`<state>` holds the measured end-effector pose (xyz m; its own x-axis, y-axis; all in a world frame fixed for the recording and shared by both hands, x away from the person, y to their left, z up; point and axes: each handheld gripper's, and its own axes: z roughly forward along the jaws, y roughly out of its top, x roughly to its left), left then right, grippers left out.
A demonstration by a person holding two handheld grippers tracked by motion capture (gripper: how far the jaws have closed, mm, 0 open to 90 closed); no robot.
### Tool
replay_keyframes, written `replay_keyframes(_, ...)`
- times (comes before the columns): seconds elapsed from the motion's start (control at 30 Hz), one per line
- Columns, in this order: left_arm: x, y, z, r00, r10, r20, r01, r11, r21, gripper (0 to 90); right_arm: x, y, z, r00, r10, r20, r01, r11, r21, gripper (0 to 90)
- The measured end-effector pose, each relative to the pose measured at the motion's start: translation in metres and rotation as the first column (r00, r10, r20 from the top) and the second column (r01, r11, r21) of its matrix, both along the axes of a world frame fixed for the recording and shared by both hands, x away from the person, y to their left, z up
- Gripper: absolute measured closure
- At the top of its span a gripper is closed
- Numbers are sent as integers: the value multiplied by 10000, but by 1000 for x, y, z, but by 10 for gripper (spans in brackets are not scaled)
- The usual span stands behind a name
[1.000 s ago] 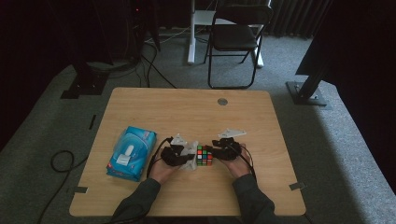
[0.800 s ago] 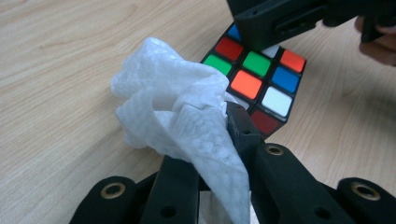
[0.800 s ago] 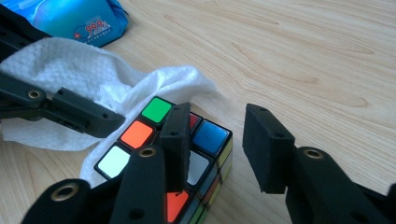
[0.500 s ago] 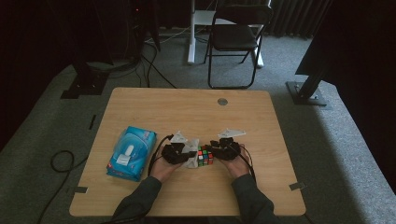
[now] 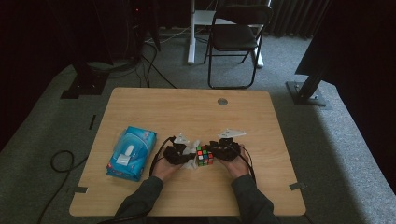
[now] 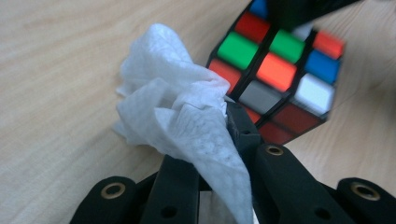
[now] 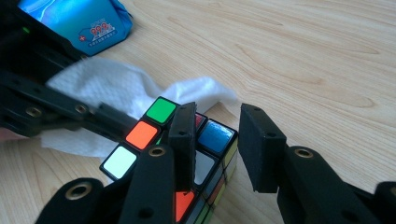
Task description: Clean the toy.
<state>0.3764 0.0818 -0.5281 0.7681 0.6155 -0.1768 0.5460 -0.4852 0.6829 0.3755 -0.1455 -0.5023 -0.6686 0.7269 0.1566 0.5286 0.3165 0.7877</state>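
Seen from above, a blue pack of wipes (image 5: 131, 152) is lying at the left of the wooden table (image 5: 187, 105), untouched across the last second. Just right of it, the person's left gripper (image 5: 187, 157) is pinching a crumpled white wipe (image 6: 180, 116) between closed jaws and pressing it against the left side of a colour-puzzle cube (image 5: 204, 155), which is sitting on the table near the front edge between the two hands. Over the last second both grippers have been drawing slightly closer around the cube, so the wipe is now touching it. At the right, the right gripper (image 7: 217, 140) is bracing the cube's far side; its jaws are standing apart over the cube's top corner, and whether they are truly gripping it is unclear. Judging from this, the cleaning of the cube is under way, not finished.
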Motion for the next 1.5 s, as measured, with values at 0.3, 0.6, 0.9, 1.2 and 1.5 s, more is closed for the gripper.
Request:
replay_keyframes(0.3, 1, -1, -8, 9999, 70, -112, -69, 10000, 28, 839, 0, 0, 0, 10000, -26, 1, 26, 10000, 6, 675)
replay_keyframes(0.6, -6, 10, 12, 9996, 115, 275, -103, 9989, -451, 837, 0, 0, 0, 10000, -19, -23, 19, 10000, 31, 675)
replay_keyframes(0.9, -14, 6, 28, 9977, -462, 506, 506, 9946, -903, 836, 0, -1, 0, 10000, -18, -28, 19, 10000, 50, 675)
replay_keyframes(1.2, -12, 3, 21, 9982, -442, 395, 467, 9967, -666, 837, 1, -1, -1, 10000, -8, -64, 8, 10000, 98, 675)
replay_keyframes(1.5, -10, -2, -4, 9991, -399, -124, 399, 9992, 43, 837, 1, -2, -1, 10000, -28, -87, 29, 9999, 159, 677)
